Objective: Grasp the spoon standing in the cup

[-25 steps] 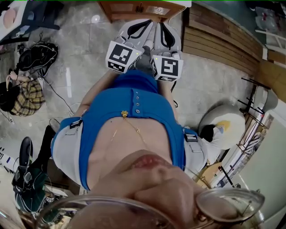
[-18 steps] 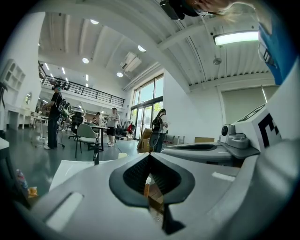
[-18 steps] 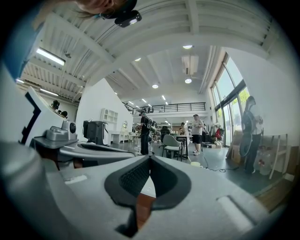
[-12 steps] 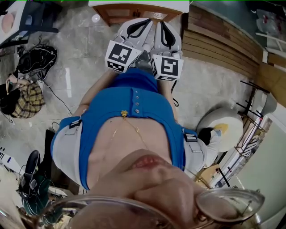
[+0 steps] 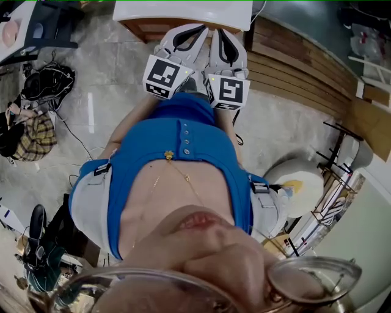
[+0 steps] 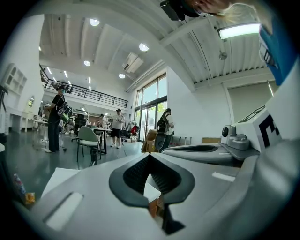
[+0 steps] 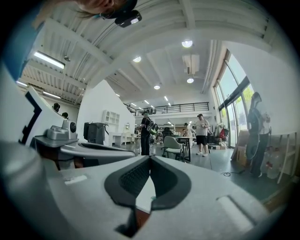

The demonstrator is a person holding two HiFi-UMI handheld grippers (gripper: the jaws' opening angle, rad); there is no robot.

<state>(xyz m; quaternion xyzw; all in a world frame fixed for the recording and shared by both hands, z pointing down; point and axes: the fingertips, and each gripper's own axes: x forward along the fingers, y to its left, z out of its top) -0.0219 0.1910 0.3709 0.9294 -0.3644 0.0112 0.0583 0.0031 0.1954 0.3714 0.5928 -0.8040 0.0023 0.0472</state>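
In the head view I hold the left tongs (image 5: 203,28) and right tongs (image 5: 219,32) side by side, tips toward the white counter (image 5: 183,12) at the far edge. In the left gripper view the tips are pressed together on nothing. The right gripper view shows the same. I cannot tell where the spoon or cup is.
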